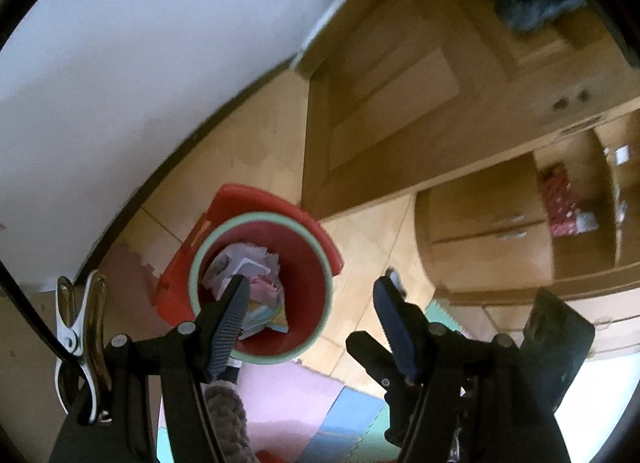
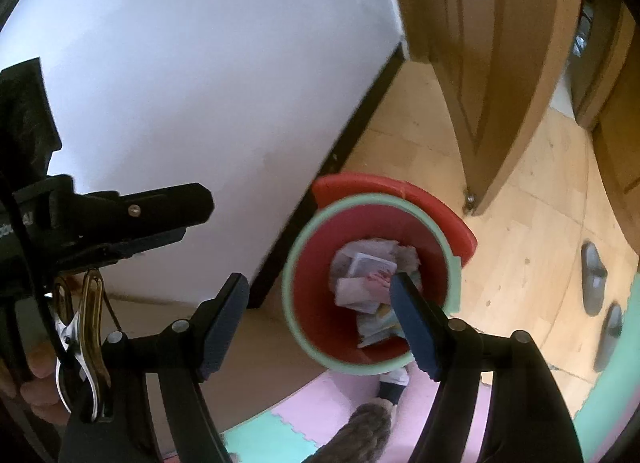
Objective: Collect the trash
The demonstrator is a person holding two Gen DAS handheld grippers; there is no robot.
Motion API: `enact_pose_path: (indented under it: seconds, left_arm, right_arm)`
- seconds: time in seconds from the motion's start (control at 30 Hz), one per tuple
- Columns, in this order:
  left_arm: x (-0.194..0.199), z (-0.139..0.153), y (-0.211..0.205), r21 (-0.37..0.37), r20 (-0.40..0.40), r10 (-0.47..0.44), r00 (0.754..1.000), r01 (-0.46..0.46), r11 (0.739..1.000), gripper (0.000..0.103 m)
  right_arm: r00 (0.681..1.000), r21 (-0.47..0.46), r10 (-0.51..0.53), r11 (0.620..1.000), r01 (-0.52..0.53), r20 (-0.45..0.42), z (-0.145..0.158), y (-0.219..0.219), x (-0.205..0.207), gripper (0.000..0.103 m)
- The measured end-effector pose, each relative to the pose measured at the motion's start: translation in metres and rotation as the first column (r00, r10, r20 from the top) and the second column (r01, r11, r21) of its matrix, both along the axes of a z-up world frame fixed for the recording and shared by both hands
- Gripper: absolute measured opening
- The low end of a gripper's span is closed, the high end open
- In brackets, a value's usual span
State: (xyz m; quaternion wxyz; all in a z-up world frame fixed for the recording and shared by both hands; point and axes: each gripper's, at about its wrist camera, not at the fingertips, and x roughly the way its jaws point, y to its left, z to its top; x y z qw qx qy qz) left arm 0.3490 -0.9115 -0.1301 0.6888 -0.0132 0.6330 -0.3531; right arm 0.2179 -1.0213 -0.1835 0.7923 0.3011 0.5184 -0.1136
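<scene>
A red bin (image 1: pixel 304 259) with a pale green rim stands on the wooden floor by the wall. Crumpled paper and card trash (image 1: pixel 248 263) lies inside it. In the left wrist view my left gripper (image 1: pixel 312 283) hangs above the bin, open, with nothing between its fingers. In the right wrist view the same bin (image 2: pixel 316 263) and trash (image 2: pixel 368 275) lie below my right gripper (image 2: pixel 318 281), which is open too and holds nothing. Its right fingertip (image 2: pixel 404 295) overlaps the trash in the picture. The left gripper's black body (image 2: pixel 120 215) shows at the left of that view.
A flat red plastic piece (image 1: pixel 256 203) leans behind the bin against the white wall (image 1: pixel 140 63). A wooden door (image 2: pixel 480 83) and a wooden cabinet (image 1: pixel 488 247) stand close by. Foam mats (image 1: pixel 304 403) cover the near floor. Grey slippers (image 2: pixel 594 275) lie to the right.
</scene>
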Motion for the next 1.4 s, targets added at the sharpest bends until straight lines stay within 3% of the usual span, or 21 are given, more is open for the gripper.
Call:
enact_pose_path:
  seconds: [0.3, 0.53, 0.73, 1.0, 1.4]
  left_arm:
    - [-0.018, 0.102, 0.078, -0.073, 0.119, 0.1, 0.988, -0.091, 0.993, 0.068]
    - [-0.048, 0.175, 0.152, -0.128, 0.237, 0.196, 0.952, -0.169, 0.977, 0.068]
    - [-0.083, 0.223, 0.237, -0.173, 0.325, 0.339, 0.883, -0.297, 0.939, 0.068]
    - [-0.143, 0.249, 0.351, -0.182, 0.365, 0.49, 0.792, -0.455, 0.872, 0.068]
    - [-0.222, 0.253, 0.499, -0.204, 0.377, 0.686, 0.622, -0.667, 0.717, 0.068]
  right_arm:
    - [0.985, -0.065, 0.105, 0.993, -0.097, 0.135, 0.091, 0.049, 0.011, 0.075]
    - [0.959, -0.072, 0.15, 0.988, -0.136, 0.243, 0.15, 0.103, -0.008, 0.075]
    - [0.918, -0.088, 0.236, 0.972, -0.22, 0.318, 0.193, 0.16, -0.019, 0.075]
    - [0.84, -0.108, 0.371, 0.927, -0.358, 0.395, 0.229, 0.232, -0.028, 0.075]
    - [0.715, -0.099, 0.544, 0.82, -0.563, 0.439, 0.252, 0.355, -0.05, 0.075]
